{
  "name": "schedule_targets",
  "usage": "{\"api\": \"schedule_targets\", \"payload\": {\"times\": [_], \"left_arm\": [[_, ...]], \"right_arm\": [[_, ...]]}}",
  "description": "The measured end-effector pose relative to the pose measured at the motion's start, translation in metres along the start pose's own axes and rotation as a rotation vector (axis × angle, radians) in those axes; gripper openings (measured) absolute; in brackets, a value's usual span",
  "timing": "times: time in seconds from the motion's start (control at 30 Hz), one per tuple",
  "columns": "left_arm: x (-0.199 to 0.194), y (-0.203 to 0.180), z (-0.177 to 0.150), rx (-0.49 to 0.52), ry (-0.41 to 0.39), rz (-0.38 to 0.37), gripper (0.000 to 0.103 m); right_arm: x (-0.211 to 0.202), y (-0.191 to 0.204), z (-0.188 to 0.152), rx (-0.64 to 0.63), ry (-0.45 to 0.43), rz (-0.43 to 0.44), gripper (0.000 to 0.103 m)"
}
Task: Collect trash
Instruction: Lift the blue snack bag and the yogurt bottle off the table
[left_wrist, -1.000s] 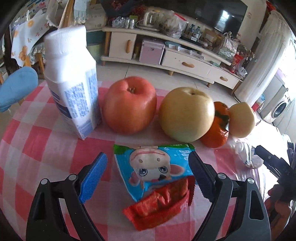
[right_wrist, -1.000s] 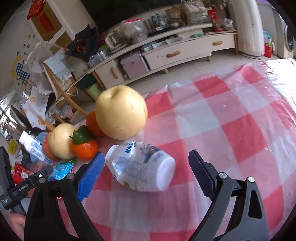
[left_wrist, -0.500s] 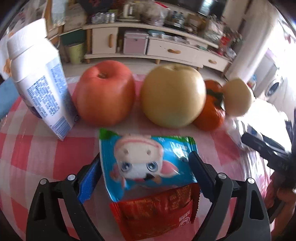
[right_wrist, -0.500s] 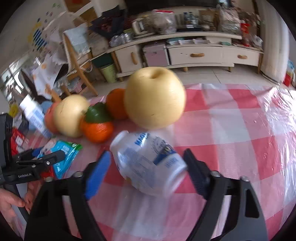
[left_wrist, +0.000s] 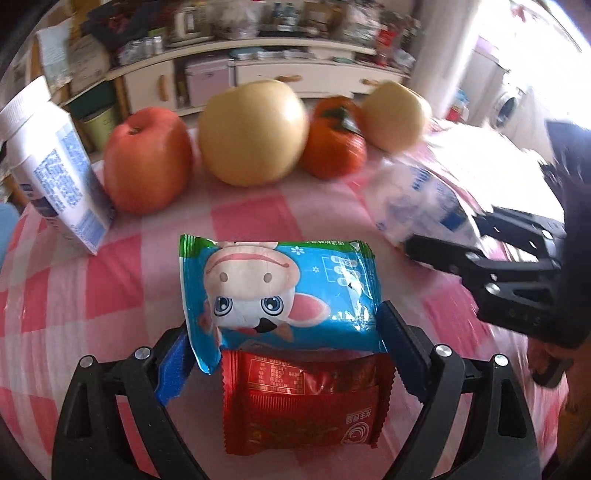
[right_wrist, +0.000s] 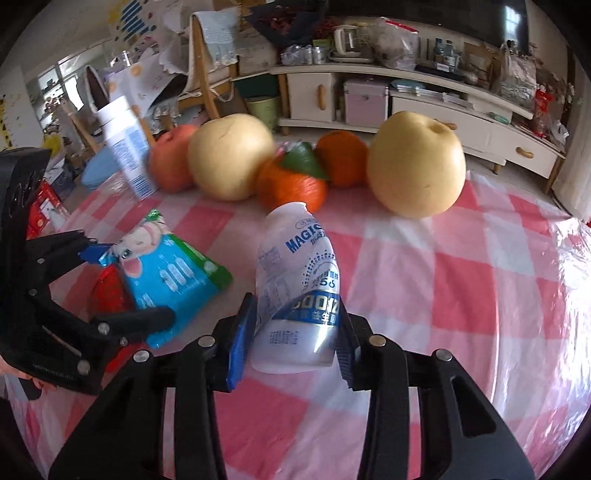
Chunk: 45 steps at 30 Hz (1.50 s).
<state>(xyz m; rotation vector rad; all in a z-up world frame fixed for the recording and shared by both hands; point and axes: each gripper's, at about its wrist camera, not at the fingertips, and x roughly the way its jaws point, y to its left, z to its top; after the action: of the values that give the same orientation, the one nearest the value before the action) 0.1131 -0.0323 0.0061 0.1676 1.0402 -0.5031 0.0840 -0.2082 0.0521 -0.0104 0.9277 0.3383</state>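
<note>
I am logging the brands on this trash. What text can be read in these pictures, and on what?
"MAGIS", cut off: white bottle between the right tongs.
"0001", partly hidden: the bottle's blue band.
Blue cartoon wrapper, red wrapper, white carton: print too small or blurred.

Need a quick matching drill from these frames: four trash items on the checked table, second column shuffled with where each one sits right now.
Items:
1. blue snack packet
2. red wrapper
3. small white bottle
4. white carton

Places:
A. standing at the end of the fruit row, next to the red apple
B. partly tucked under the blue packet
C. between the fingers of the right hand-held gripper, whose jaws are closing on it
D. lying between the wide-open fingers of the left hand-held gripper, overlapping the other wrapper

Pairs: 1-D, 2-B, 3-C, 4-A
</note>
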Motion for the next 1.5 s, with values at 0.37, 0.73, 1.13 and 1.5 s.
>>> {"api": "schedule_targets", "payload": {"times": [0.37,0.73,1.13,1.5], "left_arm": [[-0.003,-0.018,-0.005,0.132,0.061,-0.076,0.091],[0.009,-0.038,0.003,0.238,0.044,0.034,0.098],[0.009,-0.023,0.005,0.087,0.041,-0.008,0.098],[0.01,-0.003,0.014,-0.166,-0.003,0.008,0.092]], "right_arm": [[-0.01,0.002,-0.003,0.005,0.005,0.016,0.072],[0.002,0.014,-0.005,-0.059,0.009,-0.094,0.087],[0.003,0.008,-0.008,-0.062,0.022,-0.114,0.061],[-0.003,-0.001,-0.013,-0.045,0.022,-0.126,0.061]]}}
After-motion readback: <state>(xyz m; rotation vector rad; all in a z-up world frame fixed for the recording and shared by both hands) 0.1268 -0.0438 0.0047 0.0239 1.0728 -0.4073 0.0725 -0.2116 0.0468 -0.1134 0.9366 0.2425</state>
